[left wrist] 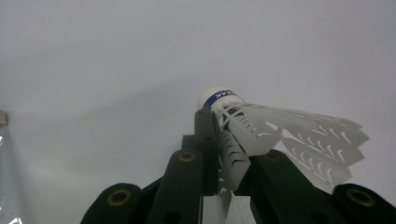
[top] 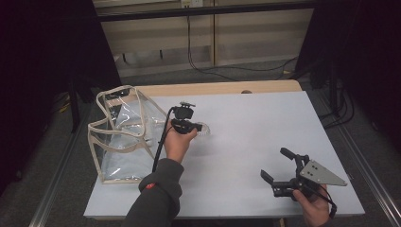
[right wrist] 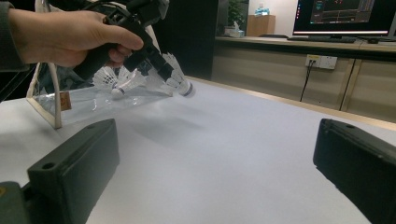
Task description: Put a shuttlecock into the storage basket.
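Right gripper rests low over the white counter, fingers spread wide and empty. Left gripper pinches a white plastic shuttlecock above the counter, beside the clear plastic bag.

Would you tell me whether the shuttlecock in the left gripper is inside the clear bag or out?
Out: the left gripper holds the shuttlecock above the table, beside the clear bag.

Left gripper fingers clamped tight, right gripper – fingers wide apart
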